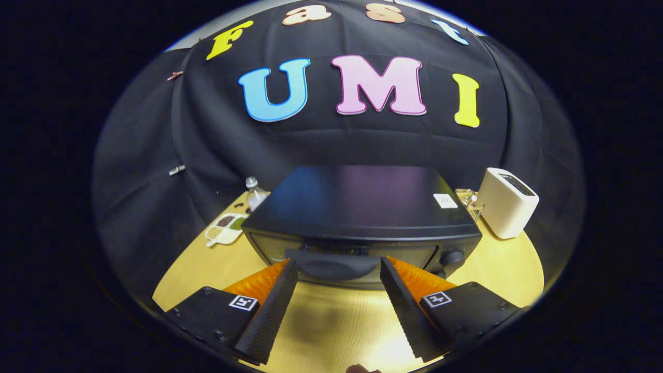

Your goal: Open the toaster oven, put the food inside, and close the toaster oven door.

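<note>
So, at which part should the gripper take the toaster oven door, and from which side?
At the door handle, the wide bar along the top front of the toaster oven. Come from the front, slightly above: the bar sticks out toward the gripper, whose open fingers already flank its ends. The door looks closed.

Not one word, brand or number is showing sharply enough to be read on any object here. A small white sticker (445,200) is lying on the top of the toaster oven (357,207), toward its right rear corner, and its print is coming out too small to make out. Two square black-and-white coded tags are sitting on the body of the gripper (337,260): the left marker (243,302) behind the left finger and the right marker (436,299) behind the right finger, both carrying block patterns and no letters. The fingers are standing spread apart, their tips flanking the door handle (331,270).
</note>
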A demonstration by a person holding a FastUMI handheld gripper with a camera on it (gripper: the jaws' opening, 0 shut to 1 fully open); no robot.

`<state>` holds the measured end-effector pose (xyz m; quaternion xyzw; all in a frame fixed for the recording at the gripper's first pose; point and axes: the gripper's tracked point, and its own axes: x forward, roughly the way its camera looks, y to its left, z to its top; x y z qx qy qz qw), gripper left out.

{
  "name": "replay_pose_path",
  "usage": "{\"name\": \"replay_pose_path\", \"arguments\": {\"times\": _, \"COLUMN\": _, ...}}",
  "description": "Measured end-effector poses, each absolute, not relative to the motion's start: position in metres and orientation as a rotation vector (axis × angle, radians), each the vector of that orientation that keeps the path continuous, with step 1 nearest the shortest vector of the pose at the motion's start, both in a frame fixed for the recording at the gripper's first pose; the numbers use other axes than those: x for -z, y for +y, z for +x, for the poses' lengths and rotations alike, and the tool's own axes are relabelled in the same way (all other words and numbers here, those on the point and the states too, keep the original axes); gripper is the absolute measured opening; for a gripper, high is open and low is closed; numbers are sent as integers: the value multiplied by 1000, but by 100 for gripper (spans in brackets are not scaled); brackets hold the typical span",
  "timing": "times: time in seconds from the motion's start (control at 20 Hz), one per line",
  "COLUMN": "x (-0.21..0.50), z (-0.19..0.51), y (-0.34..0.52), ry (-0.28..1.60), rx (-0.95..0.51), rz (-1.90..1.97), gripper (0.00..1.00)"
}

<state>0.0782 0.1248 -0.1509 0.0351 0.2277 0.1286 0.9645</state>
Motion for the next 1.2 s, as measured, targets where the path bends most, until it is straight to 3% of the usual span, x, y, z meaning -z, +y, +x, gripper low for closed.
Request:
{"name": "replay_pose_path", "arguments": {"times": 0.55, "x": -11, "z": 64, "y": 22, "ry": 188, "rx": -130, "rz": 89, "gripper": 99}}
{"name": "replay_pose_path", "arguments": {"times": 1.2, "x": -11, "z": 14, "y": -53, "ry": 172, "rx": -13, "rz": 147, "gripper": 99}}
